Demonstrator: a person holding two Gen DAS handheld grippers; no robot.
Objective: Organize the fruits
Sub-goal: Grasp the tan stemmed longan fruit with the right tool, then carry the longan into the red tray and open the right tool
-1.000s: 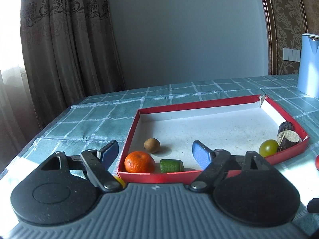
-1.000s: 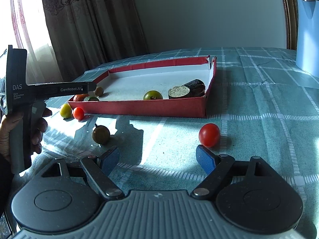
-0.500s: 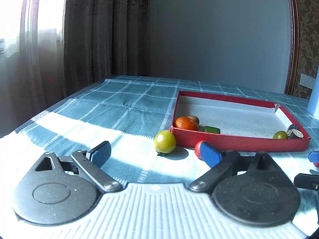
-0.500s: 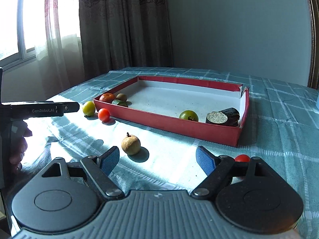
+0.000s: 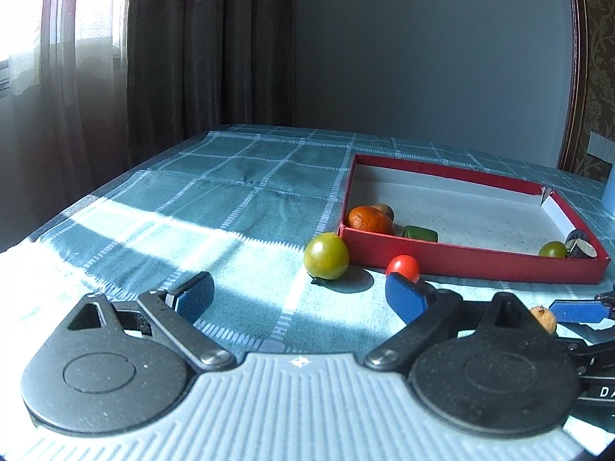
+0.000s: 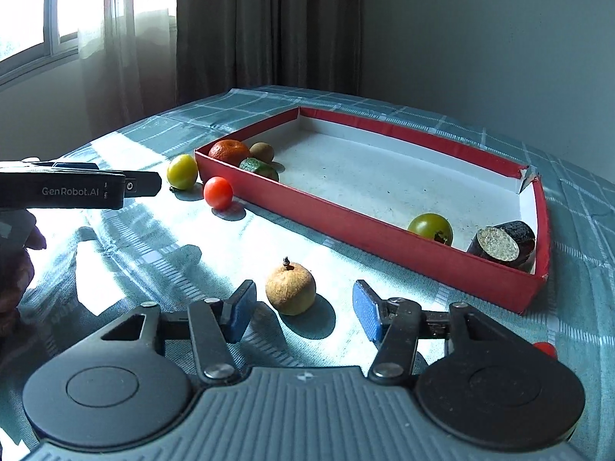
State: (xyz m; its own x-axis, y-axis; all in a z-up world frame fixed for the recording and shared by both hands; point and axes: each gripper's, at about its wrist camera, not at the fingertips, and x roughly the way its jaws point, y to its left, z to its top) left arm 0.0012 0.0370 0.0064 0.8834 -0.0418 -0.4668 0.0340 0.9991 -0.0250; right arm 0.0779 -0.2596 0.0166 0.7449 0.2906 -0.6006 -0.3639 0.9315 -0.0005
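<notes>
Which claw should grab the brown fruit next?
Probably the right claw: it is open, with the brown fruit just ahead between its pads. The left claw, also open, faces the yellow-green tomato instead.

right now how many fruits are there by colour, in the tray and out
green: 3, tomato and green chunk in the red tray, yellow-green tomato outside
red: 2
orange: 1
brown/tan: 2, kiwi, tan fruit
dark: 1
total: 9
</notes>
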